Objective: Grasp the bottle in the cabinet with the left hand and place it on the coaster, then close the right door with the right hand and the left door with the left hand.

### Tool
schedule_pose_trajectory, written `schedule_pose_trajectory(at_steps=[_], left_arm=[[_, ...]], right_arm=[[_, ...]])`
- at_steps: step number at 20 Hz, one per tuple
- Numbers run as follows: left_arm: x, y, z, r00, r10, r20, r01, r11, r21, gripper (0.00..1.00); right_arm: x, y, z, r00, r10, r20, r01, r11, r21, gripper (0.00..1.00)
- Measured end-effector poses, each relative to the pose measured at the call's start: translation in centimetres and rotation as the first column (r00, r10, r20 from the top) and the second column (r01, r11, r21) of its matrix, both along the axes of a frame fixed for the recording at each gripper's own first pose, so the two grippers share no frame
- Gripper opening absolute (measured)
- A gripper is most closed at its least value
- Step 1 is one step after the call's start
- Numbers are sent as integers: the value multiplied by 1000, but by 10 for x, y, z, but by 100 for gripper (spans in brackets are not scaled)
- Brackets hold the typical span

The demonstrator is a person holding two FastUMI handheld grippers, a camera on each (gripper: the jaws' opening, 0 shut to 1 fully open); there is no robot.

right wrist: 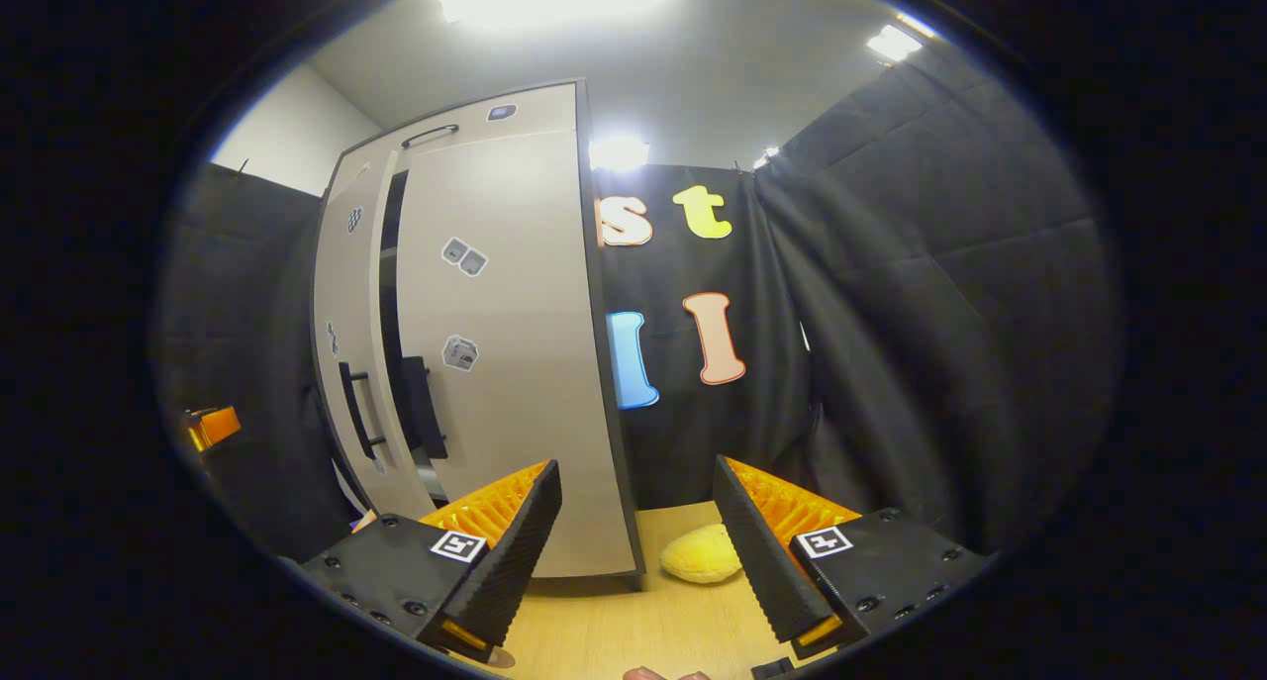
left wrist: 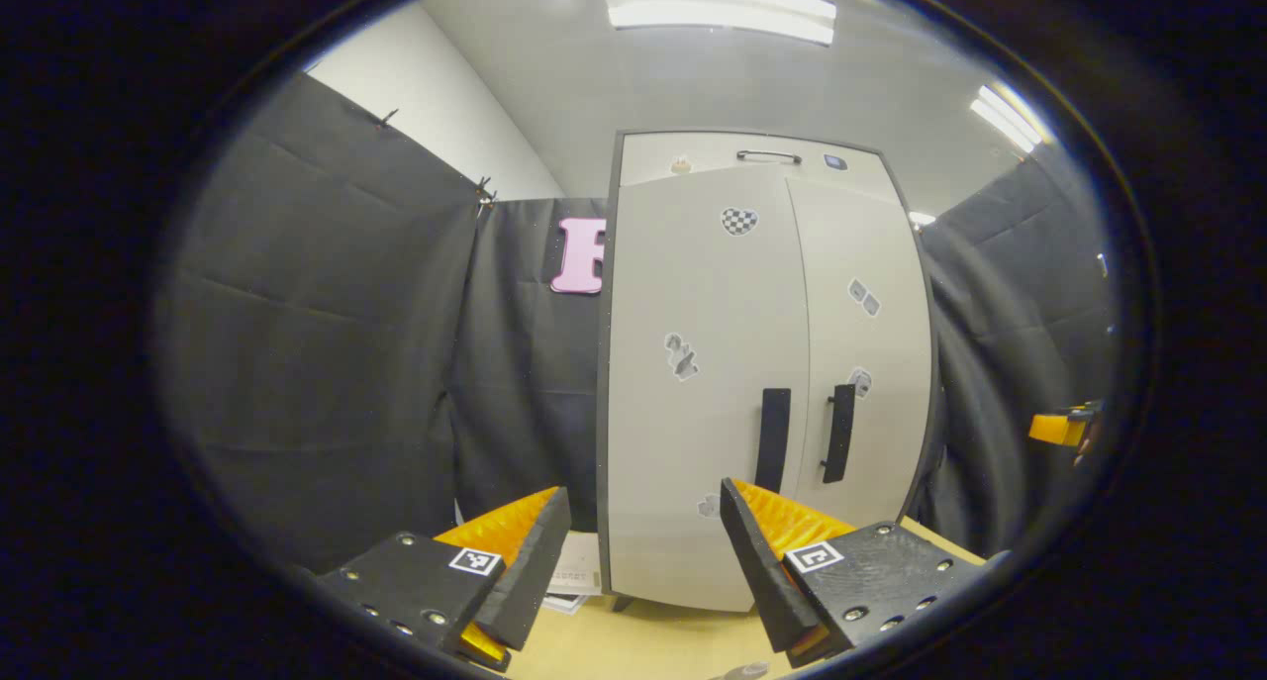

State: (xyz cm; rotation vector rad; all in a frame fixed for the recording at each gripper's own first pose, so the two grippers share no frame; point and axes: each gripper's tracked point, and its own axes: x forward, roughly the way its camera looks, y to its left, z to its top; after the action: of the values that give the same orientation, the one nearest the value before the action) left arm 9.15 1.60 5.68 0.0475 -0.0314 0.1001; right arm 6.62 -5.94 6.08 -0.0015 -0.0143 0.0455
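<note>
A pale grey two-door cabinet (left wrist: 693, 294) stands on the wooden table straight ahead of my left gripper (left wrist: 643, 551), which is open and empty a short way in front of it. Both doors carry dark vertical handles (left wrist: 773, 439). In the right gripper view the right door (right wrist: 505, 363) lies flat against the cabinet, while the left door (right wrist: 346, 314) stands slightly ajar, with a dark gap (right wrist: 391, 294) between the two. My right gripper (right wrist: 638, 541) is open and empty near the cabinet's right front corner. Each view catches the other gripper (left wrist: 1059, 428) (right wrist: 210, 426) at its edge.
A soft yellow object (right wrist: 701, 553) lies on the table (right wrist: 594, 621) just right of the cabinet. Some papers (left wrist: 574, 571) lie by the cabinet's left foot. Black cloth walls (left wrist: 327, 343) close in the booth on both sides. A fingertip (right wrist: 658, 674) shows at the bottom edge.
</note>
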Motion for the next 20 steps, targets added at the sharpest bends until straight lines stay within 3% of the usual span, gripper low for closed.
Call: schedule_pose_trajectory(at_steps=[4,5,6,7,8,9,10,11,17,18,19,20], left_arm=[[19,-1,-11,998,-59,-12,59,998,-37,95],[24,-6,-14,996,-89,-15,88,995,-47,96],[26,-8,-17,994,-108,-21,106,993,-47,96],[26,-7,-18,993,-117,-26,116,992,-39,96],[26,-8,-19,992,-125,-26,124,992,-27,88],[28,-10,-20,990,-135,-27,134,991,-19,88],[28,-12,-22,989,-148,-27,147,989,-16,88],[29,-15,-23,987,-158,-29,158,987,-16,88],[33,-20,-35,983,-178,-50,179,983,32,88],[33,-20,-41,982,-179,-60,182,983,35,95],[34,-21,-46,981,-183,-69,185,982,31,95],[30,-20,-51,979,-187,-78,189,982,19,95]], right_arm=[[-19,3,-16,998,-62,-20,62,998,2,98],[-22,3,-19,997,-76,-28,76,997,9,92],[-26,2,-21,995,-92,-30,92,996,14,98],[-29,0,-21,994,-106,-30,106,994,18,93],[-31,0,-22,992,-119,-31,120,993,21,98],[-34,-1,-24,991,-132,-32,132,991,21,98],[-36,-3,-25,989,-143,-30,144,989,21,92],[-38,-3,-26,988,-153,-32,153,988,20,98],[-40,-1,-30,984,-173,-41,174,985,10,98],[-40,0,-33,984,-173,-48,173,985,10,98],[-40,1,-35,983,-174,-56,175,984,10,93],[-39,0,-37,982,-176,-62,177,984,16,98]])
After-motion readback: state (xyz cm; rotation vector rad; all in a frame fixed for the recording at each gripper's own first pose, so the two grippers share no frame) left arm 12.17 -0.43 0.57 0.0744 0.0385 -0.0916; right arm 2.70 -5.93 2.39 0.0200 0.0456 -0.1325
